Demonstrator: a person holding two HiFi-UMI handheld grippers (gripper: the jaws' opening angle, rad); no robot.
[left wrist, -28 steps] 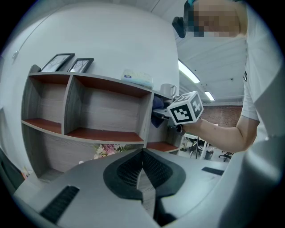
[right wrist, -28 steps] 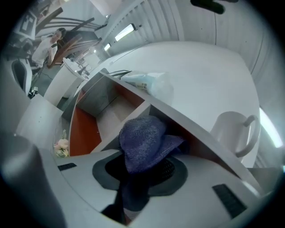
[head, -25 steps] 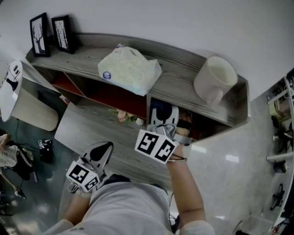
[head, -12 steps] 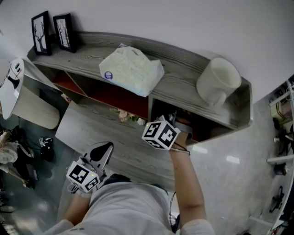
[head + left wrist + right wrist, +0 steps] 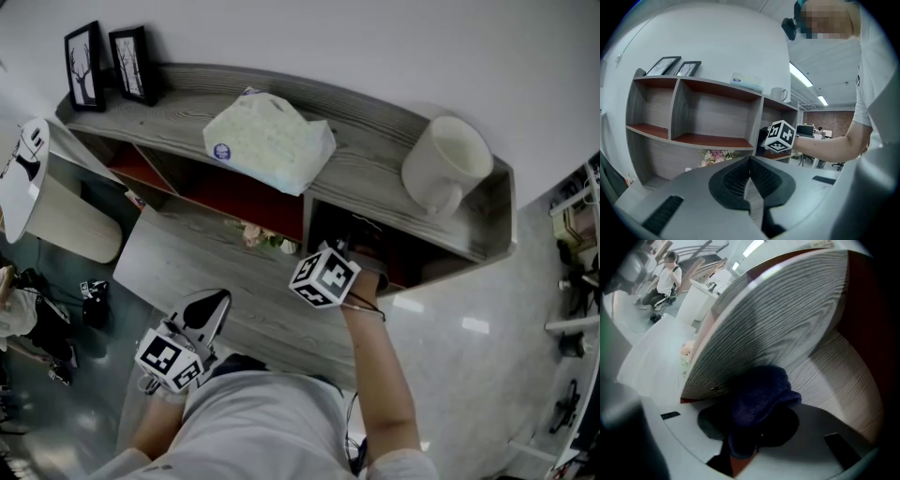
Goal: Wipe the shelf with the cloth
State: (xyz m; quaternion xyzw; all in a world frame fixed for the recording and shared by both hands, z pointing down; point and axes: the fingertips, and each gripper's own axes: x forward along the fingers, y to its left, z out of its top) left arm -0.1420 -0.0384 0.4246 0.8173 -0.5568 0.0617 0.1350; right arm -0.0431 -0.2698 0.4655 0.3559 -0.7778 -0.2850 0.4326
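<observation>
The grey wooden shelf unit (image 5: 375, 178) stands against the wall, with red-floored compartments below its top board. My right gripper (image 5: 757, 427) is shut on a dark blue cloth (image 5: 759, 397). It reaches into the right-hand compartment (image 5: 375, 248), beside the upright wooden divider (image 5: 773, 324). Its marker cube (image 5: 324, 276) shows at the compartment's mouth, and the fingertips are hidden under the top board in the head view. My left gripper (image 5: 750, 161) hangs back in front of the shelf, shut with nothing in it, low at the left of the head view (image 5: 208, 309).
On the top board stand two picture frames (image 5: 103, 67), a white tissue pack (image 5: 267, 141) and a white mug (image 5: 445, 173). Pale flowers (image 5: 715, 155) lie under the middle compartment. A white chair (image 5: 28, 202) stands at the far left. Glossy floor lies to the right.
The right gripper has sunk and gone deeper into the right compartment with the cloth, and its marker cube has rolled. The left gripper has stayed where it was.
</observation>
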